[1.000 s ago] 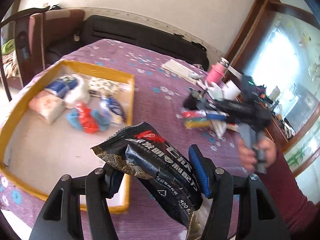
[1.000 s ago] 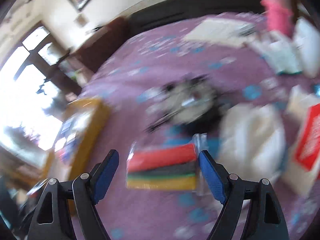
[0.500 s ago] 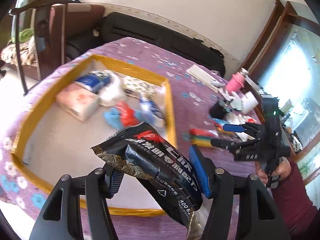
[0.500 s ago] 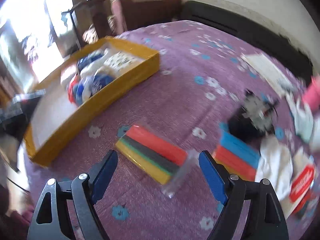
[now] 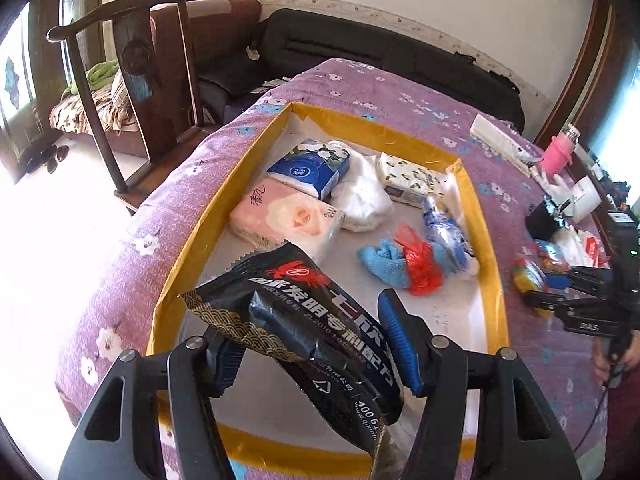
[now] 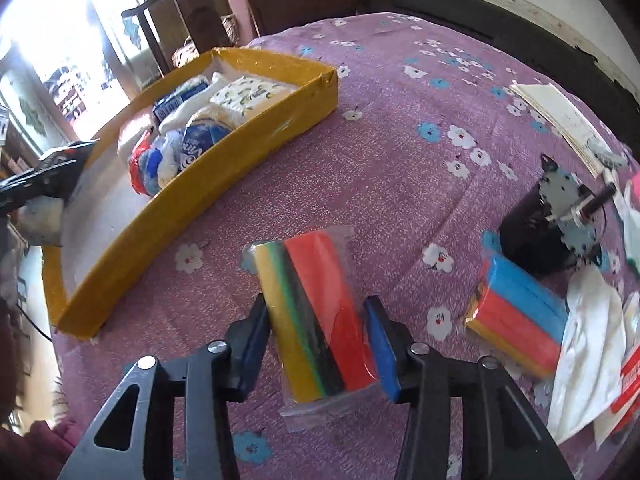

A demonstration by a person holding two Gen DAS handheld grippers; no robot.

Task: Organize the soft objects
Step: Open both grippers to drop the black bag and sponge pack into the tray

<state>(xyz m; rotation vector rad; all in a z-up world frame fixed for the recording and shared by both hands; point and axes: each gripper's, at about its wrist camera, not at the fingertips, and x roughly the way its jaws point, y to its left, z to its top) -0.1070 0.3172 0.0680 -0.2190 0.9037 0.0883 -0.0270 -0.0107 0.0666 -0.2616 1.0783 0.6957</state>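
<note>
**Both grippers loaded over the purple desk**

The left gripper pinches a black snack packet, held low in the frame above the yellow tray. The right gripper has its pads against a wrapped stack of coloured sponges at centre frame, beside the tray on the desk.

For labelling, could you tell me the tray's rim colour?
Yellow tray, clearest in the left wrist view.
</note>
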